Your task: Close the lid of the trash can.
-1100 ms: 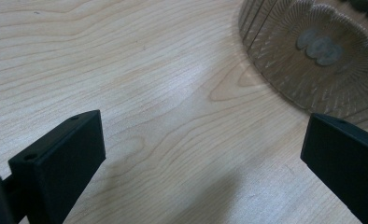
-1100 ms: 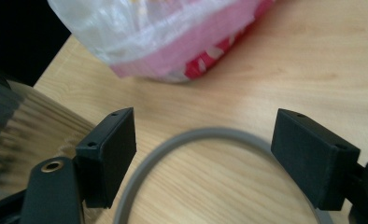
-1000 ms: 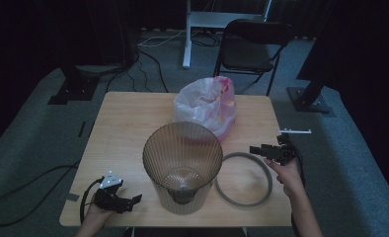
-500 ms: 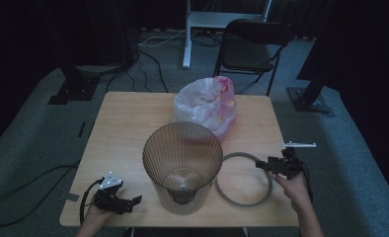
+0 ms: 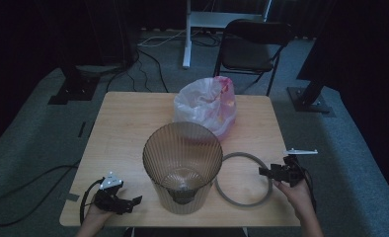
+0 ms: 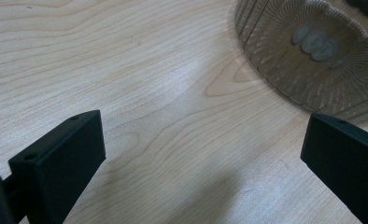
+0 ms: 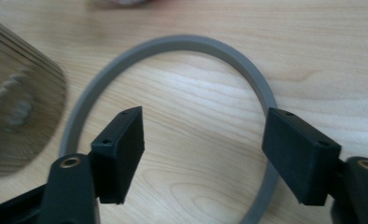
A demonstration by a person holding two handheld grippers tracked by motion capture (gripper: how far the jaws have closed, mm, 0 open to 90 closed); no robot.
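Right gripper view looks down between my wide-spread, empty jaws at the grey ring, lying flat on the counter just ahead of my right gripper, its near arc passing under the right jaw. My left gripper, also wide and empty, sits beyond the ribbed waste bin, so the right is far nearer the ring.

Ribbed bin is standing mid-desk near the front edge, blocking the straight line between the two grippers. Plastic bag is sitting just behind it, closing the centre rear. Grey ring is lying flat to the bin's right, low. Bare desk is lying open across the whole left side. Right gripper is hovering over the ring, jaws apart.
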